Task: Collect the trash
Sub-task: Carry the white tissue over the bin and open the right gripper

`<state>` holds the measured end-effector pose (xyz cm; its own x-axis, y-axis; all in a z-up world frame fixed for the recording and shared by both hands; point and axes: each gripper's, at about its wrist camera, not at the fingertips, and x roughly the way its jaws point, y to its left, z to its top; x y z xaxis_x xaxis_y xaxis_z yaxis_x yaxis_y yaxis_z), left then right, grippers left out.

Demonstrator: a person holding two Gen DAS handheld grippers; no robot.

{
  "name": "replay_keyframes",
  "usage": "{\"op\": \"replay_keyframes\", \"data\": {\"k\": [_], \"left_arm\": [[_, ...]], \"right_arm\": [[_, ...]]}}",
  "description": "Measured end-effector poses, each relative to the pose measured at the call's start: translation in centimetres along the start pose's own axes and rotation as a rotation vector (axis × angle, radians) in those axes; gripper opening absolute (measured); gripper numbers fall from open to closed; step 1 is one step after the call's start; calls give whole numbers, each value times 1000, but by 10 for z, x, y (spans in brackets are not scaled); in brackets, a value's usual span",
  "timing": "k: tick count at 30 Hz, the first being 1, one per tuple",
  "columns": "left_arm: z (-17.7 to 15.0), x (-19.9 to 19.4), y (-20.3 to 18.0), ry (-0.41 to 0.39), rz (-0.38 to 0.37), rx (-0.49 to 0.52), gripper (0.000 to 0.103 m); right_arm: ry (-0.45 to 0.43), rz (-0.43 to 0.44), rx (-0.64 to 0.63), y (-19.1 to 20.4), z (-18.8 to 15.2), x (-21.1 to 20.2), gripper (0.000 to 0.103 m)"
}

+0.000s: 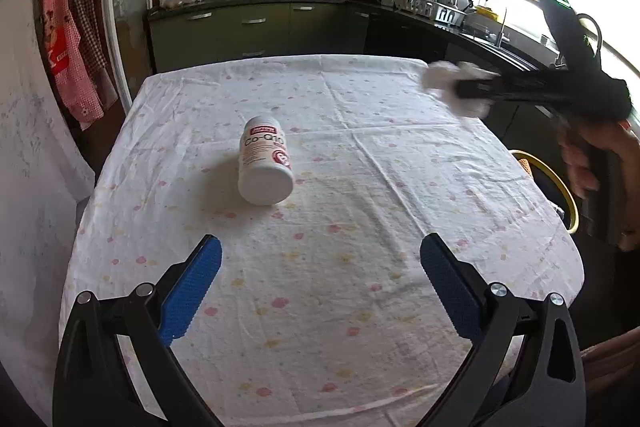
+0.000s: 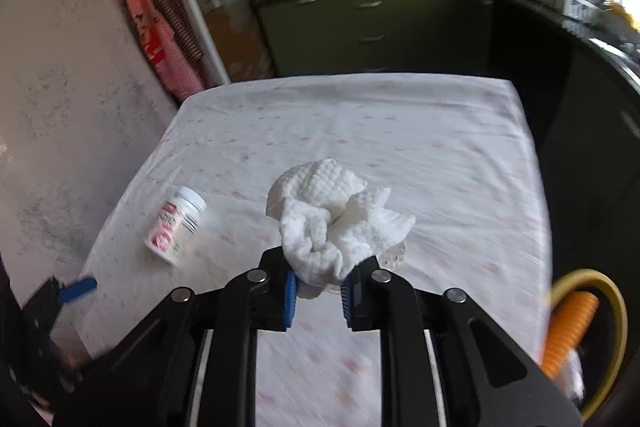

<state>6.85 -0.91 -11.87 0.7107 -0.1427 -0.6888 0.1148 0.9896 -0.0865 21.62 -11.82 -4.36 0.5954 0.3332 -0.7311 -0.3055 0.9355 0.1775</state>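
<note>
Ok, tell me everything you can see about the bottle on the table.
The bottle is a small white plastic pill bottle with a white cap and a red and pink printed label. It lies on its side on the tablecloth, base toward the left gripper, cap pointing away. Nothing grips or touches it but the cloth.

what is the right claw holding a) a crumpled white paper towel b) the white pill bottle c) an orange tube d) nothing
a: the right claw is shut on the crumpled white paper towel, lifted off the cloth, while the white plastic pill bottle with the red label lies on its side on the floral tablecloth.
</note>
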Motion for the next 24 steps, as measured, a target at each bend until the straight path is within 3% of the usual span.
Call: {"op": "replay_keyframes", "data": {"k": [4,8,14,19,21,23,24], "left_arm": [[1,-1,-10,-2,-13,15,98],[0,0,-24,1,-23,39,98],[-2,3,-41,14,-38,72,98],[-2,3,-48,14,-36,93,98],[-1,4,-49,16,-35,94,98],[-1,4,-48,19,-34,92,98],[-1,4,-47,20,-33,91,98]], "right_arm": [[-43,-103,64,-43,-30,-48,17],[-27,-228,176,-108,-60,-80,18],[64,-350,306,-184,-97,-77,19],[103,-383,363,-215,-113,-59,20],[110,-394,375,-224,-114,-52,28],[102,-413,394,-232,-115,-49,50],[94,-433,403,-236,-114,-50,51]]}}
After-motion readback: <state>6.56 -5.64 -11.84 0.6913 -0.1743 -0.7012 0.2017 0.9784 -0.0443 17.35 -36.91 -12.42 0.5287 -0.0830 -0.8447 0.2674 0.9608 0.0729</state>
